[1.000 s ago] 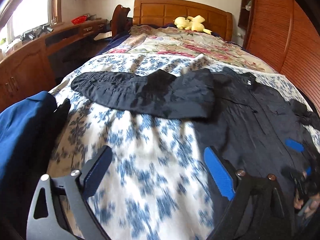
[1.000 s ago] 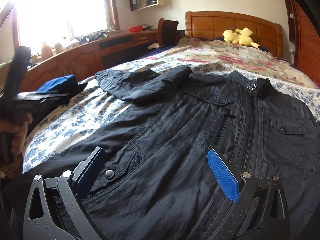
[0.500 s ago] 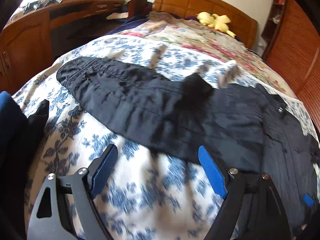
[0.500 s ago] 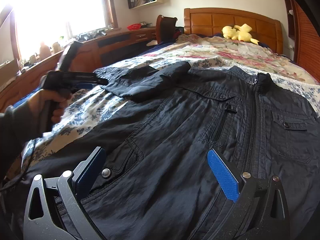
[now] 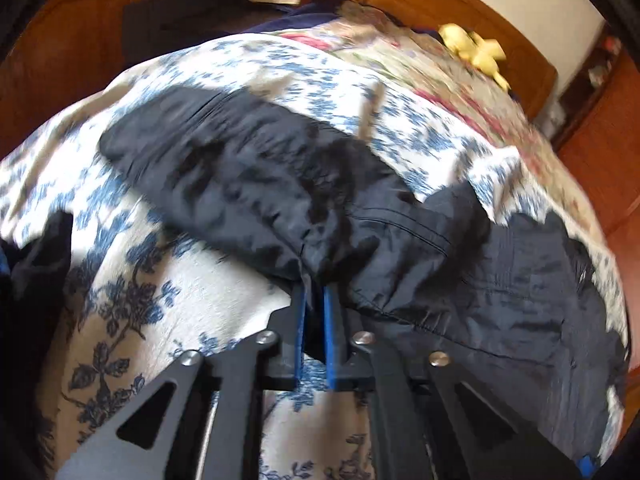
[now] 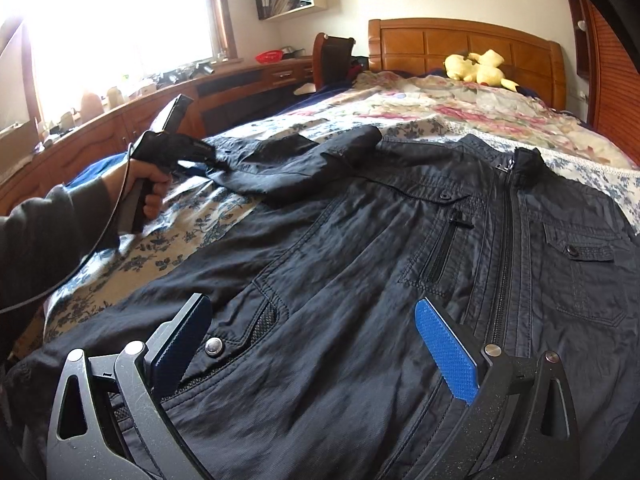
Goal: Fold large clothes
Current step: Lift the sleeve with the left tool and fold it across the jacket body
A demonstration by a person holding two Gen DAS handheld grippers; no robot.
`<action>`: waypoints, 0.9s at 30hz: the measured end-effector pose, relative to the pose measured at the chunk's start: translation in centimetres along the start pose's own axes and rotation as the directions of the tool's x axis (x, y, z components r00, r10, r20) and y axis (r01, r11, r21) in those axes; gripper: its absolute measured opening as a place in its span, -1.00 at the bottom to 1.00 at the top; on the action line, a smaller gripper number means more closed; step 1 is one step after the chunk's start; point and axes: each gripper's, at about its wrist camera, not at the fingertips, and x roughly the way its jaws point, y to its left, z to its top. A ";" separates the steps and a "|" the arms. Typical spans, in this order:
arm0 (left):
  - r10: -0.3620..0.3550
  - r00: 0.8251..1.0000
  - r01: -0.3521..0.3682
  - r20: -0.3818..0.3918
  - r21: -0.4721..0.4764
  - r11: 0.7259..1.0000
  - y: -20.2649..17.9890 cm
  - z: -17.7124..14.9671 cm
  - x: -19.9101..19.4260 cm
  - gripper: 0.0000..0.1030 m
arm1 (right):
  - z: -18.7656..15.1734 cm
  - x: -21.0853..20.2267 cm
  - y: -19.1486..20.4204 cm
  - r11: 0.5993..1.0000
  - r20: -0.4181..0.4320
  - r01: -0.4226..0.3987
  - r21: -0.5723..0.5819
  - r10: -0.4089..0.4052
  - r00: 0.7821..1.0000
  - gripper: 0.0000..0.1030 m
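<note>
A black zip jacket (image 6: pixel 400 264) lies face up on the bed, collar toward the headboard. Its left sleeve (image 5: pixel 256 184) stretches out over the blue floral bedspread (image 5: pixel 168 312). My left gripper (image 5: pixel 314 292) is shut on the near edge of that sleeve; it also shows in the right wrist view (image 6: pixel 200 152) at the sleeve. My right gripper (image 6: pixel 312 320) is open and empty, low over the jacket's lower front near a snap pocket (image 6: pixel 214 346).
A yellow plush toy (image 6: pixel 476 66) lies by the wooden headboard (image 6: pixel 464 46). A wooden desk and cabinets (image 6: pixel 120 120) run along the left under the window. A chair (image 6: pixel 334 58) stands beside the bed. Dark blue clothing (image 5: pixel 28 264) lies at the bed's left edge.
My left gripper moved forward to the sleeve and closed on its edge. The right gripper stayed in place, open over the jacket.
</note>
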 end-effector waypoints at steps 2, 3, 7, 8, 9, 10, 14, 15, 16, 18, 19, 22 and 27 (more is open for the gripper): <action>0.022 0.999 -0.024 0.028 0.065 0.998 -2.0 0.1 -1.6 -1.00 | 0.0 -0.1 0.2 1.000 0.005 0.003 -0.007 -0.003 1.000 1.00; 0.025 0.999 -0.028 0.040 0.089 0.996 -2.7 0.2 -2.3 -1.00 | 0.0 -0.2 0.3 1.000 0.007 0.004 -0.011 -0.004 1.000 1.00; -0.017 0.994 -0.008 0.109 0.219 0.976 -8.5 -0.4 -7.6 -1.00 | 0.1 -0.5 0.2 1.000 0.017 0.006 -0.003 -0.006 1.000 1.00; -0.032 0.993 0.001 0.117 0.255 0.967 -10.1 -0.9 -8.9 -1.00 | 0.1 -0.7 0.1 1.000 0.024 0.007 0.002 -0.007 1.000 1.00; -0.037 0.992 0.001 0.122 0.284 0.959 -11.3 -1.3 -9.7 -1.00 | 0.1 -1.0 0.0 1.000 0.035 0.013 0.005 -0.013 0.999 1.00; -0.043 0.991 0.000 0.127 0.323 0.946 -13.0 -2.0 -10.9 -1.00 | 0.2 -1.2 0.0 1.000 0.045 0.018 0.004 -0.018 0.999 1.00; -0.074 0.989 0.011 0.131 0.425 0.905 -17.4 -4.5 -13.9 -1.00 | 0.5 -2.7 0.5 0.999 0.075 0.035 -0.024 -0.033 0.997 1.00; -0.074 0.988 0.008 0.133 0.442 0.897 -18.2 -5.2 -14.4 -1.00 | 0.5 -3.2 0.7 0.999 0.084 0.036 -0.031 -0.033 0.996 1.00; -0.075 0.988 0.006 0.133 0.458 0.889 -19.1 -5.9 -15.0 -1.00 | 0.6 -3.6 0.7 0.999 0.092 0.037 -0.036 -0.033 0.995 1.00; -0.078 0.989 0.009 0.128 0.467 0.884 -20.0 -7.0 -15.6 -1.00 | 0.9 -4.6 0.7 0.997 0.113 0.049 -0.051 -0.043 0.993 1.00; -0.070 0.989 0.002 0.127 0.473 0.881 -20.3 -7.7 -15.9 -1.00 | 1.1 -5.1 0.6 0.997 0.127 0.061 -0.057 -0.053 0.990 1.00; -0.070 0.989 -0.006 0.127 0.515 0.857 -21.2 -9.8 -16.4 -0.95 | 1.8 -6.4 -0.2 0.995 0.165 0.090 -0.047 -0.081 0.983 1.00; -0.078 0.989 0.006 0.125 0.494 0.869 -20.8 -12.6 -17.4 -0.72 | 2.6 -7.9 -1.9 0.994 0.202 0.107 -0.009 -0.103 0.974 1.00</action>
